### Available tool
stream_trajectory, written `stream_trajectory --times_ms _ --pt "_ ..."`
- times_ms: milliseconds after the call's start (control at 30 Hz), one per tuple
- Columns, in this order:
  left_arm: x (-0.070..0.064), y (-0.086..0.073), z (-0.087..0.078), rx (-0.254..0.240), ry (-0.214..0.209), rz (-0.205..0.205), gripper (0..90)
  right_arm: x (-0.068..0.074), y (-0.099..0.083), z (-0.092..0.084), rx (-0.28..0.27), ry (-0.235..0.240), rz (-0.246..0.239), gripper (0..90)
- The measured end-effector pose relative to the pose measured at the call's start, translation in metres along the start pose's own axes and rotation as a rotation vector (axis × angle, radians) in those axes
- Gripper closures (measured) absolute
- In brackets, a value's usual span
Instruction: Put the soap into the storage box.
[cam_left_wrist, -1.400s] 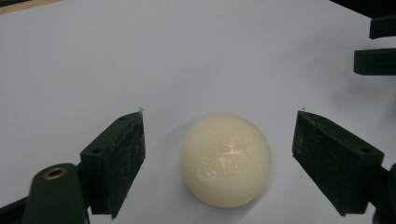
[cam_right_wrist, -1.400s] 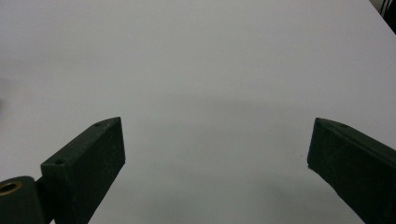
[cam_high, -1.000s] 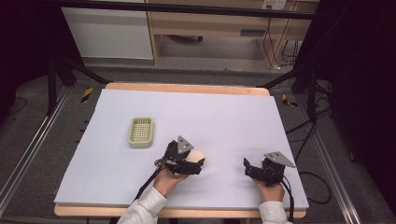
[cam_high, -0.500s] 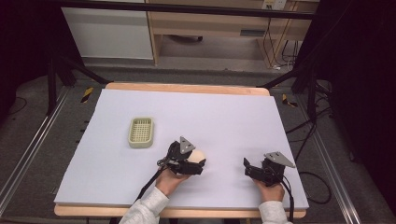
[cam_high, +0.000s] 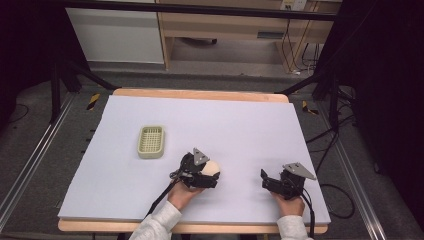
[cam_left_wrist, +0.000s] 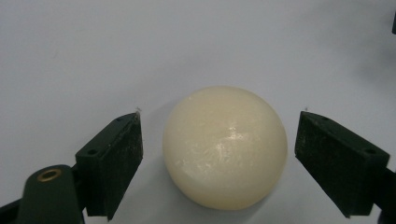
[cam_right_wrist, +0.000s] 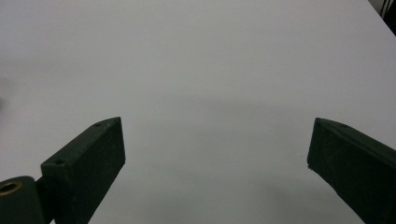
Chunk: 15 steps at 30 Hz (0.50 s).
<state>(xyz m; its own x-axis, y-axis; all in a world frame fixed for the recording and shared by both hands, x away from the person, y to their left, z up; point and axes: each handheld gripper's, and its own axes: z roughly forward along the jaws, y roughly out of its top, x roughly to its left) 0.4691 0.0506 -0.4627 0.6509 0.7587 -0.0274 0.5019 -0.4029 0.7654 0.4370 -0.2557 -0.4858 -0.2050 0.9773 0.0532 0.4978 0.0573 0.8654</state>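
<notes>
Object in hand: pale cream ball (cam_left_wrist: 225, 147), smooth and rounded, lying on the lavender table cover (cam_high: 240, 125) near the front middle of the table

Left gripper (cam_high: 207, 176): jaws apart, one on each side of the ball; in the left gripper view a gap shows on both sides, so no contact yet

Right gripper (cam_high: 267, 181): jaws wide apart with nothing but bare cover between them; rests low at the front right, well apart from the ball

Progress: early, by my reading; the ball is bracketed but not clamped, and it sits on the cover, not lifted

What is left: close on the ball, lift it, carry it; the likely place is the basket, though that is a guess from the layout

Basket (cam_high: 151, 141): small pale-green slotted tray, to the left and farther back from the ball, apart from it, looks empty

Obstacles: none between ball and basket; the stretch of cover there is bare

Risk: a round, glossy ball may roll or squirt out if the jaws close off-centre

Surroundings: wooden table edge (cam_high: 200, 94) at the back, cables on the floor (cam_high: 330, 140) to the right
</notes>
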Motion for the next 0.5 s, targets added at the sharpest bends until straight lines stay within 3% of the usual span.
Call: stream_trajectory --times_ms 500 --pt "-0.0027 -0.0047 0.0103 0.031 0.007 0.006 15.0 0.0002 0.0001 0.0002 0.002 0.001 -0.002 4.6"
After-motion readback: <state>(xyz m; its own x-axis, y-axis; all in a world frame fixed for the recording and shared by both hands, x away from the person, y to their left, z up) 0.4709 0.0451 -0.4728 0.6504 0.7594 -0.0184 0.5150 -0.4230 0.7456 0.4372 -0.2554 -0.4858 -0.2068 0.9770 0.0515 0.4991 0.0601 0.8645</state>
